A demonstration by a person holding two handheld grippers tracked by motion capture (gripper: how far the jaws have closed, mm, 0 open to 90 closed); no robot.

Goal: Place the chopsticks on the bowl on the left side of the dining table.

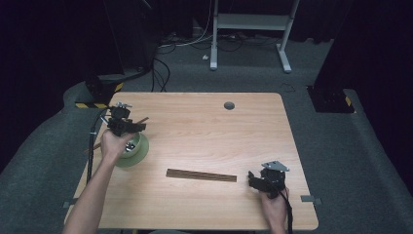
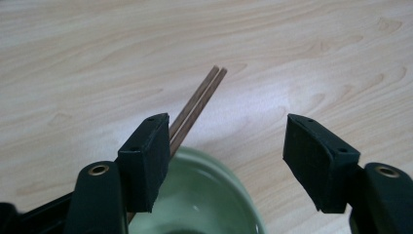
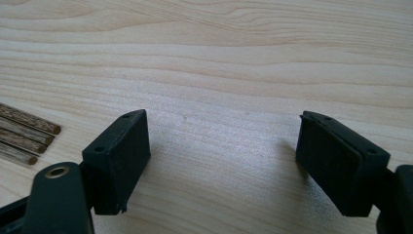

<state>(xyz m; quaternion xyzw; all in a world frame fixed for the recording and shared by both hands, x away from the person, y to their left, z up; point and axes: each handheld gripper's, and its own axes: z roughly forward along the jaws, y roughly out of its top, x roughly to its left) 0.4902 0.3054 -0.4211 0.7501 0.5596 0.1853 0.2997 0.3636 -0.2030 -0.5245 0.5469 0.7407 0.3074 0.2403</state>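
Both forearms come in from the near edge of the wooden tabletop [image 1: 204,126]. Using the flat bundle of dark wooden sticks [image 1: 201,175] lying lengthwise near the middle as the landmark, the right hand [image 1: 272,204] rests just beyond the bundle's right end, wrist low, holding the right hand-held gripper [image 1: 252,179] pointed toward that end; its jaws stand wide apart with nothing between them, bare wood beneath, and the sticks' cut ends [image 3: 29,139] lie just off its left jaw. Well to the left of the bundle, and farther from the person, the left arm reaches out nearly straight, the left hand [image 1: 114,144] over a pale green bowl [image 1: 139,151]. The left hand-held gripper [image 2: 226,146] hovers above the bowl's rim [image 2: 209,168], jaws spread wide and gripping nothing. A pair of brown chopsticks [image 2: 197,105] lies across the bowl, passing just beside the left jaw.
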